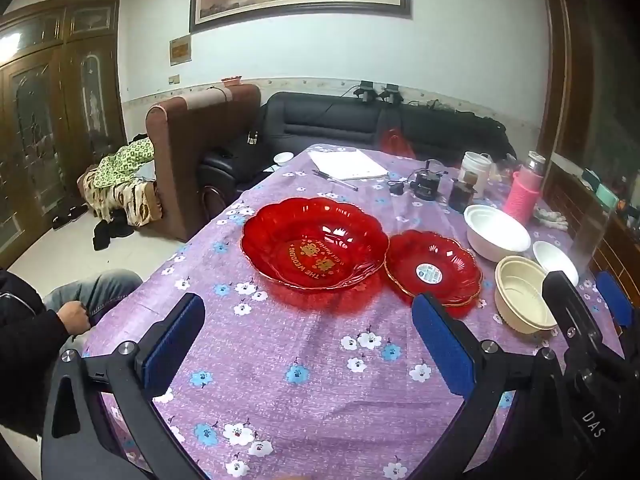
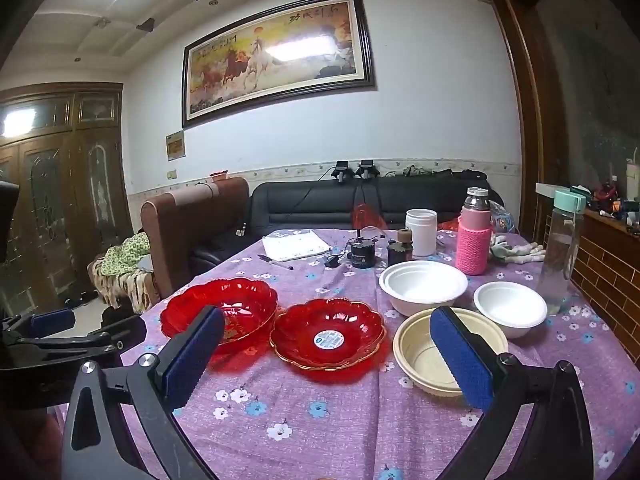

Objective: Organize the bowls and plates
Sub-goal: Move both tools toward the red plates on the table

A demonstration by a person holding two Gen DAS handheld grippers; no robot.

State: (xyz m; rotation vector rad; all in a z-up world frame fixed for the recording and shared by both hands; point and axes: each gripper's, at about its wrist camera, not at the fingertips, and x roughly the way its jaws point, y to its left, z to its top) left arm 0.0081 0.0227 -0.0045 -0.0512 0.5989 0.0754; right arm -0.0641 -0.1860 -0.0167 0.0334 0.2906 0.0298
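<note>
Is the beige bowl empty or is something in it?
Empty. Both wrist views look into the beige bowl: only its bare ribbed inside shows. It stands upright on the tablecloth.

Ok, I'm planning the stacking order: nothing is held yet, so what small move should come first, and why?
Probably ease the right gripper forward toward the cream bowl. Both it and the left gripper are open and empty above the tablecloth, and that bowl lies nearest the right fingers, beside the small white bowl and large white bowl.
</note>
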